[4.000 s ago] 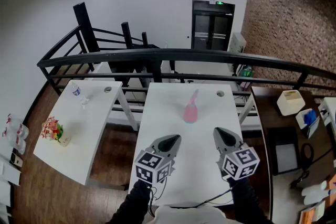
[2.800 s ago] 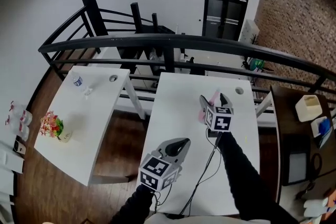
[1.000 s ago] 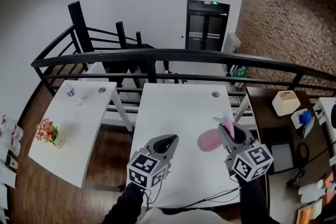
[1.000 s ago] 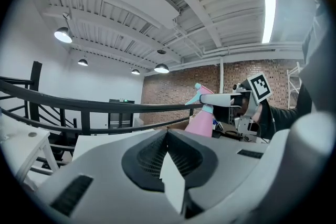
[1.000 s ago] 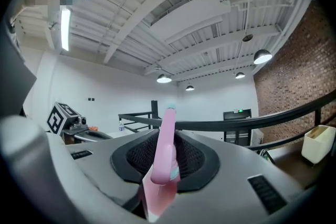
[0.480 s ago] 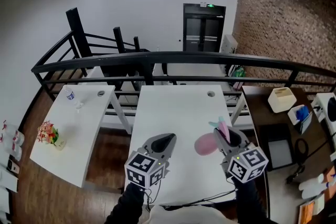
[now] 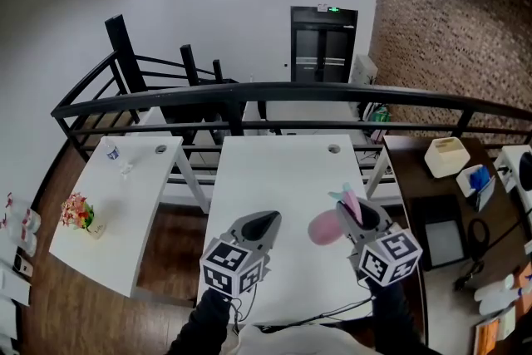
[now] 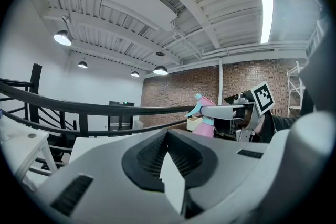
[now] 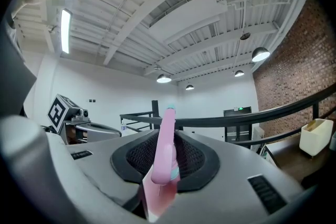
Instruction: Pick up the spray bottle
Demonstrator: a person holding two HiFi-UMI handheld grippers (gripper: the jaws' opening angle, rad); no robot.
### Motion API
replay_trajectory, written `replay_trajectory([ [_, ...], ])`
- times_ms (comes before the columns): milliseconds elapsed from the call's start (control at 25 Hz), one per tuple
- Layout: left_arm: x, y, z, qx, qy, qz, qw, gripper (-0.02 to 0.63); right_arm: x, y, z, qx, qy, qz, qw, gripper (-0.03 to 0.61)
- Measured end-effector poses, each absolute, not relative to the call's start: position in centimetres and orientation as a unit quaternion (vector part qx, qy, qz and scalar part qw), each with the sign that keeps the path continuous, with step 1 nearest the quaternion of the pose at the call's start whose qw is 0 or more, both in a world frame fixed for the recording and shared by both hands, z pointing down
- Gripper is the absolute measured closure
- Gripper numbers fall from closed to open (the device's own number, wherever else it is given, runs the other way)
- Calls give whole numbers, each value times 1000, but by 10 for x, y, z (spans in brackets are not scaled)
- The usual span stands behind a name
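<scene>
My right gripper (image 7: 359, 214) is shut on the pink spray bottle (image 7: 326, 227), which has a pale blue nozzle. It holds the bottle tilted in the air above the near right part of the white table (image 7: 283, 170). In the right gripper view the bottle's neck (image 9: 165, 160) stands clamped between the ribbed pads. The left gripper (image 7: 264, 222) hovers over the table's near left, shut with nothing in it. The left gripper view shows its pads (image 8: 169, 160) meeting, and the spray bottle (image 8: 206, 123) off to the right.
A second white table (image 7: 125, 204) stands to the left, with flowers (image 7: 79, 212) and a small cup (image 7: 110, 150) on it. A black railing (image 7: 274, 96) runs behind both tables. A dark desk with a white box (image 7: 446, 156) is at the right.
The bottle earlier stood upright at the table's middle. My right gripper reached out, closed on it and brought it back, lifted. In the last half second nothing visibly moved.
</scene>
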State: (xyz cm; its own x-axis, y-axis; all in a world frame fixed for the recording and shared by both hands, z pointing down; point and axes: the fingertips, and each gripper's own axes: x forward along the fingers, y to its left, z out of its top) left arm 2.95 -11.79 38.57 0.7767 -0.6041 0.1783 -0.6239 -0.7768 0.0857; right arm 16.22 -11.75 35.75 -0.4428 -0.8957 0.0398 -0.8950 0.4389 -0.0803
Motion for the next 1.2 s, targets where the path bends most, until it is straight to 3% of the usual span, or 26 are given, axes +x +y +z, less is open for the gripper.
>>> replay_trajectory([
  [1200, 28, -122, 389, 939, -331, 72, 69, 623, 150, -128, 362, -518, 854, -44, -10, 503],
])
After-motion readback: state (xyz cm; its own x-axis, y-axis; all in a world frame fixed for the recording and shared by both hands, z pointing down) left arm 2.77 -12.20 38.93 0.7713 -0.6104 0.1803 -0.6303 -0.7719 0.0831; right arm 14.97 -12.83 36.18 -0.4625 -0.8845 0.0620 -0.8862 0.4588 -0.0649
